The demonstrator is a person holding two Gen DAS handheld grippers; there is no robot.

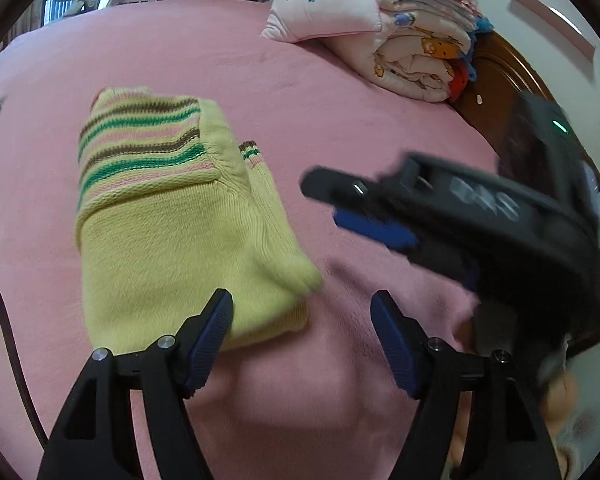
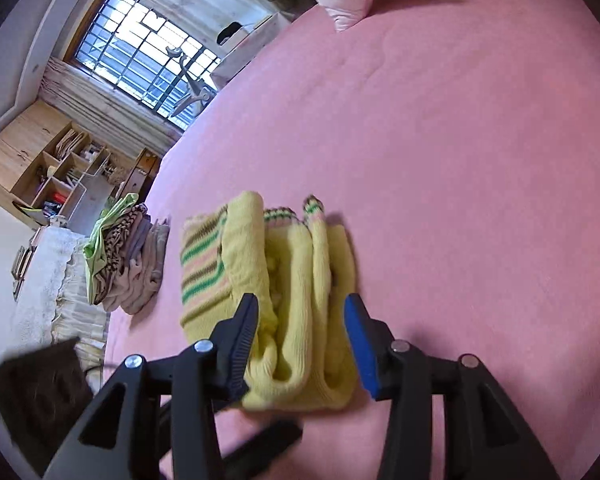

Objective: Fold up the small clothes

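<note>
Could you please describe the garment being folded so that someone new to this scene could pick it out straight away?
On the pink bed, look just ahead of both grippers: a small knitted sweater lies folded into a compact bundle. It is pale yellow with green, brown and pink stripes, unlike the grey and brown clothes pile at the bed's edge and the pale quilts by the headboard.

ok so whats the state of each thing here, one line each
sweater: folded into a bundle, lying on the bed, not held
left hand-held gripper: open, nothing between its pads
right hand-held gripper: open, astride the sweater's near end, pads not pressing
bed: pink cover, smooth
clothes pile: folded, stacked at the bed's edge
quilt: folded, near the headboard
</note>
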